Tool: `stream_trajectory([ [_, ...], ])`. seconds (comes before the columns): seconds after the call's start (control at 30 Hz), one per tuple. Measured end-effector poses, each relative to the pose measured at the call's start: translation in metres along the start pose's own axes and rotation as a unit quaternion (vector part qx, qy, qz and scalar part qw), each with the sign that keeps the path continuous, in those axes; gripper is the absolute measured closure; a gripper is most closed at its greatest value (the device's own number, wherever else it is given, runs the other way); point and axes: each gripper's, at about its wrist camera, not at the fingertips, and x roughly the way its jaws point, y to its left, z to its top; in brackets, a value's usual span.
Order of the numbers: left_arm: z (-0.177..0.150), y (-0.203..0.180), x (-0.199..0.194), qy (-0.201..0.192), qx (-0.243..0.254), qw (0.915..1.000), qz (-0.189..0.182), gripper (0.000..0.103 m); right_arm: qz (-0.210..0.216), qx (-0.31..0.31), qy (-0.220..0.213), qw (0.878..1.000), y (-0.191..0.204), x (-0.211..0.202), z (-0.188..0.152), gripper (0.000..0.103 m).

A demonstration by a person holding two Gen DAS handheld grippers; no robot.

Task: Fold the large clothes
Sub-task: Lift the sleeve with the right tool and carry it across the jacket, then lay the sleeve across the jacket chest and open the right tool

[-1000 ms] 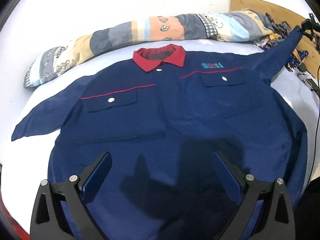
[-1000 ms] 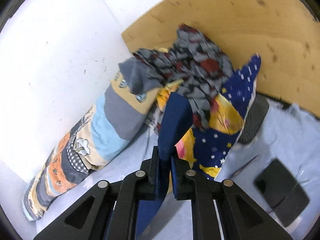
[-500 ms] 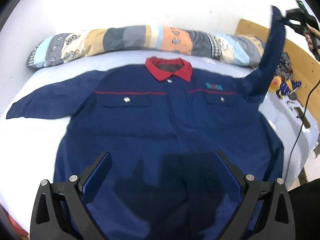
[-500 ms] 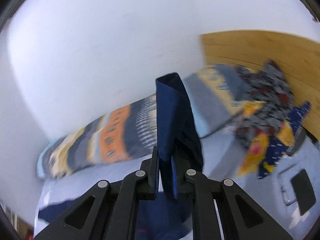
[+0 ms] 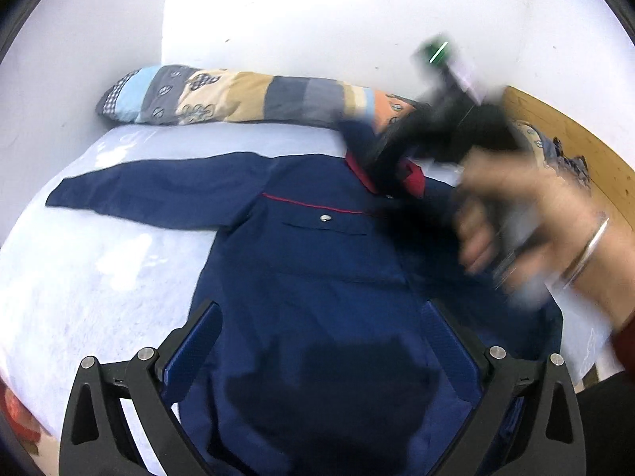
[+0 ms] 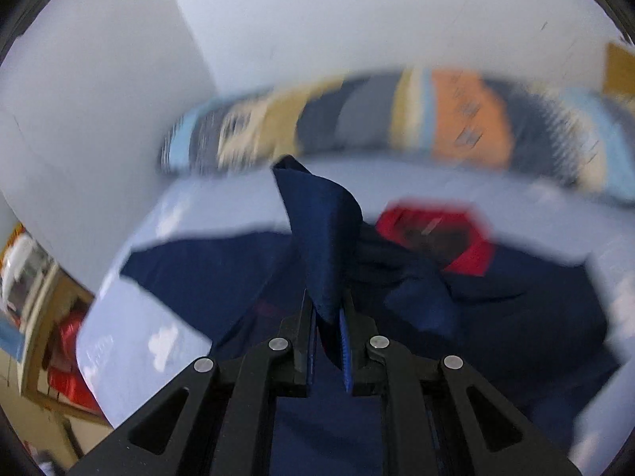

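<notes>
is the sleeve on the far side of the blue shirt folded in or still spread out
Spread out: that sleeve lies flat across the bed, away from the shirt.

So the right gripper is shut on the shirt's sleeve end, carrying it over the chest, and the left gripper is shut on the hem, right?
Not quite. The left gripper is open, hovering over the navy shirt with nothing between its fingers, as the left wrist view shows. The right gripper is indeed shut on the sleeve end.
</notes>
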Motion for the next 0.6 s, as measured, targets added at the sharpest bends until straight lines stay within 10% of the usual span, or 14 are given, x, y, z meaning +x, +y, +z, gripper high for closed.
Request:
stream_trajectory([
  [0.23,0.008,-0.003,0.004,0.01,-0.004,0.9999,-0.007,0.002,-0.059,-0.007,0.09,0.994,0.021,0.14,-0.089,0.085],
  [0.6,0.012,-0.008,0.006,0.001,0.01,0.9999,-0.013,0.002,0.067,-0.012,0.041,0.997,-0.015,0.006,-0.104,0.047],
])
